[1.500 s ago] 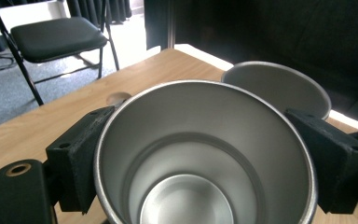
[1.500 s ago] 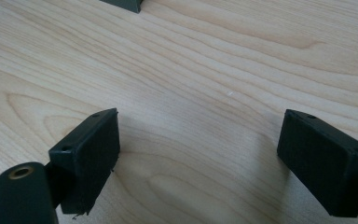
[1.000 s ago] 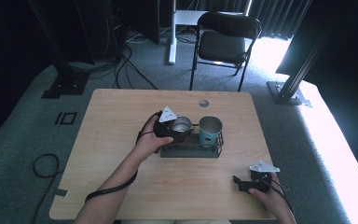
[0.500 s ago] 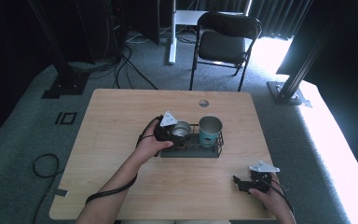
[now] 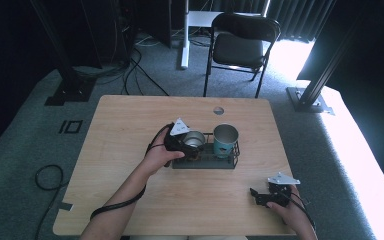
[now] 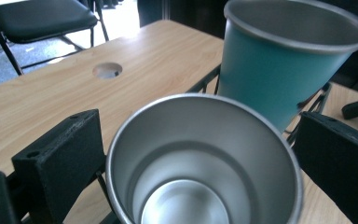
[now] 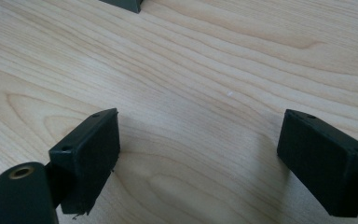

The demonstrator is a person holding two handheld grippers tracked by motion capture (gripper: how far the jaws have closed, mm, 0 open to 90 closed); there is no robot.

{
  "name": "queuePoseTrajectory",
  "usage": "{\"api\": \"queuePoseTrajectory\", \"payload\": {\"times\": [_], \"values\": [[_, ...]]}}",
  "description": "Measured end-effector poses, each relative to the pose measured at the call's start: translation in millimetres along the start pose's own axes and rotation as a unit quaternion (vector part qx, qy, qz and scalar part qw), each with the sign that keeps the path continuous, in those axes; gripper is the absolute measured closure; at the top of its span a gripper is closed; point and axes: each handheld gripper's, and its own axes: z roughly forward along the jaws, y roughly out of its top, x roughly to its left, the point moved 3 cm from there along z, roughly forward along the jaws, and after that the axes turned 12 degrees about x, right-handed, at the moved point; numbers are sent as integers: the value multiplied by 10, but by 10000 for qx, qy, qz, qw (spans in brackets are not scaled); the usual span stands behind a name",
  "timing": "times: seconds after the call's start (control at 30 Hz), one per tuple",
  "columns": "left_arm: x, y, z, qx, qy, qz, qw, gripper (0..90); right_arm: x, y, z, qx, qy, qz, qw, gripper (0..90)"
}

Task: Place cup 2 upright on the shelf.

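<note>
On the wooden counter, the left gripper sits at the left end of a dark wire rack near the middle of the surface, held by the person's left hand, whose forearm comes in from the bottom edge. In the left gripper view its two black fingers stand apart on either side of a plain steel cup, close to its wall but with a sliver of gap showing at the rim; whether they touch lower down cannot be told. That steel cup stands upright in the rack's left place, open mouth up and empty inside. Just beside it to the right, a teal cup with a steel rim stands upright in the same rack; in the left gripper view the teal cup rises right behind the steel one. Farther back on the counter is a round cable hole. At the near right corner, well apart from the rack, the right gripper rests low over bare wood in the person's right hand. The right gripper view shows its fingers spread wide with nothing but wood grain between them.
</note>
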Motion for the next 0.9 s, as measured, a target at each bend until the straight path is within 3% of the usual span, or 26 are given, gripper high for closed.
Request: {"api": "queuePoseTrajectory", "payload": {"times": [0.43,0.57,0.9], "values": [[49,-27,-213,-250,-161,-189,9994,27,1,0,0,-2,-2,3,10000,126],[86,-43,-287,-350,-110,-217,9991,27,0,0,0,0,-2,0,10000,126],[216,-170,-402,-311,97,-333,9989,27,1,0,0,0,-3,0,10000,126]]}}
